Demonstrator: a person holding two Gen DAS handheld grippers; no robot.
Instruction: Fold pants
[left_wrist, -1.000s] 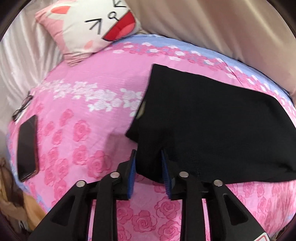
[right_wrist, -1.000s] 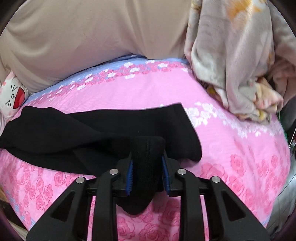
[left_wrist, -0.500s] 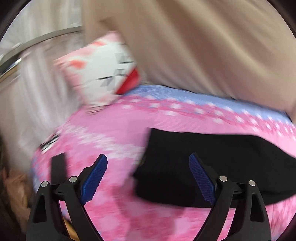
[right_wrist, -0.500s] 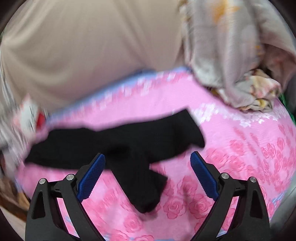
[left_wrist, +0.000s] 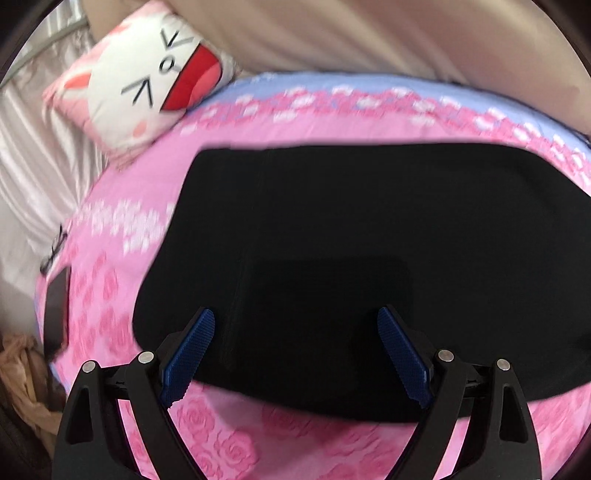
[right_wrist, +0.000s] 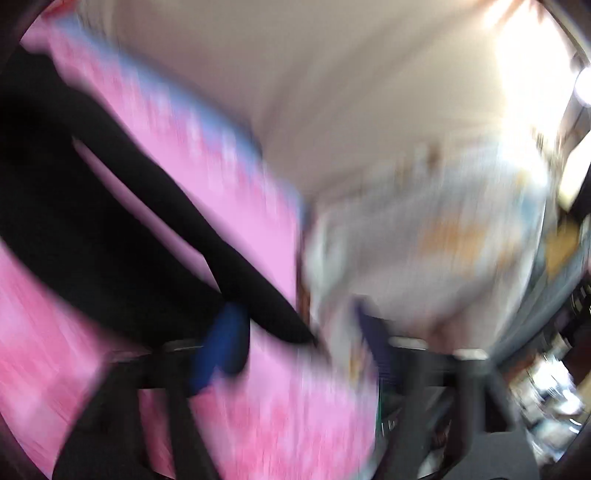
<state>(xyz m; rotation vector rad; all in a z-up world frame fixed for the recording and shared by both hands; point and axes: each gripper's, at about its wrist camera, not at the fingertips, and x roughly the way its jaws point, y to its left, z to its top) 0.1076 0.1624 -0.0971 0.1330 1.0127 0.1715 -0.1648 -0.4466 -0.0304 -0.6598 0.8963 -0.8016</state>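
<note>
In the left wrist view the black pants (left_wrist: 351, 236) are seen sharply, laid flat across a bed covered by a pink rose-print sheet (left_wrist: 229, 435). A smaller folded layer can be made out on top of them near the middle. The left gripper (left_wrist: 295, 350) is spread wide above the near edge of the pants, with nothing held between its blue pads (left_wrist: 190, 350).

In the right wrist view the pants (right_wrist: 122, 236) appear only as dark streaks running across the sheet (right_wrist: 280, 406), with a strip of pink showing between two bands of fabric. The right gripper (right_wrist: 295, 350) is smeared by motion. Its pads are seen set well apart, and no cloth is seen between them.

A cat-face cushion (left_wrist: 147, 74) is propped at the far left corner of the bed, against a beige curtain (left_wrist: 369, 37). A dark phone (left_wrist: 55, 314) and a pair of glasses (left_wrist: 55, 247) lie at the left edge of the bed, both blurred. A pale floral blanket (right_wrist: 424, 236) is shown only in the right view, heaped beside the bed, its pattern unreadable. The room at far right is too blurred to identify.
</note>
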